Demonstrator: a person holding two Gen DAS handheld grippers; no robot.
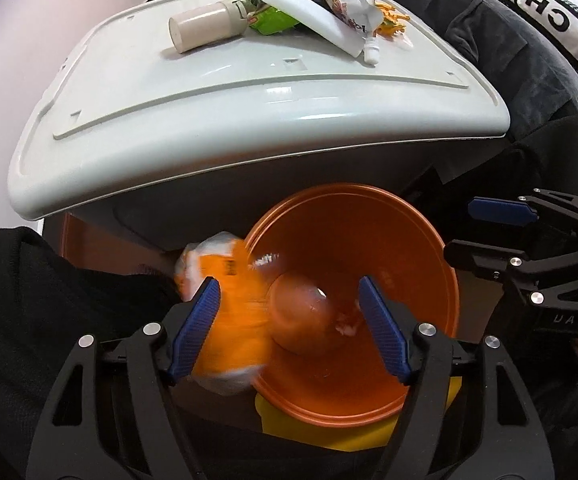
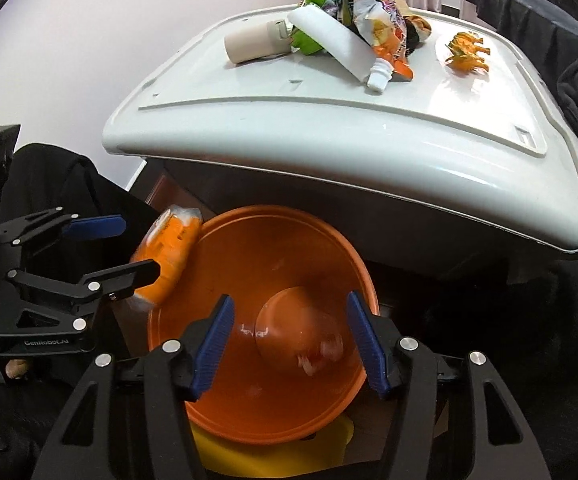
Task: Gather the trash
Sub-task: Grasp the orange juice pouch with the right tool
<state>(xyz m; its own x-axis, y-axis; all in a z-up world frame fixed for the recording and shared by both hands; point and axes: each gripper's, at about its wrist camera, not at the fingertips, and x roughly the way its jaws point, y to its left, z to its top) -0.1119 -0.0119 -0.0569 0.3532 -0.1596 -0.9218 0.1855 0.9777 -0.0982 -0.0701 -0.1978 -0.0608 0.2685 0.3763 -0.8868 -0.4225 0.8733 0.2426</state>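
An orange bin (image 1: 429, 280) (image 2: 249, 248) stands on the floor below a white table. An orange and white wrapper (image 1: 225, 312) (image 2: 169, 256), blurred, is at the bin's left rim, between the open jaws of my left gripper (image 1: 289, 320) (image 2: 129, 248); whether the fingers touch it I cannot tell. My right gripper (image 2: 289, 340) (image 1: 501, 232) is open and empty above the bin. A small white scrap (image 2: 321, 356) lies in the bin. On the table lies a trash pile: a beige bottle (image 1: 205, 28) (image 2: 253, 44), a white foam piece (image 1: 309, 8) (image 2: 329, 40), snack bags (image 2: 377, 4), and orange peel (image 2: 467, 54).
The white table top (image 1: 209, 120) (image 2: 329, 140) overhangs the bin's far side. A yellow object (image 1: 349, 436) (image 2: 269, 456) lies under the bin. Dark clothing (image 1: 509, 40) hangs at the right, and black fabric (image 1: 29, 300) is at the left.
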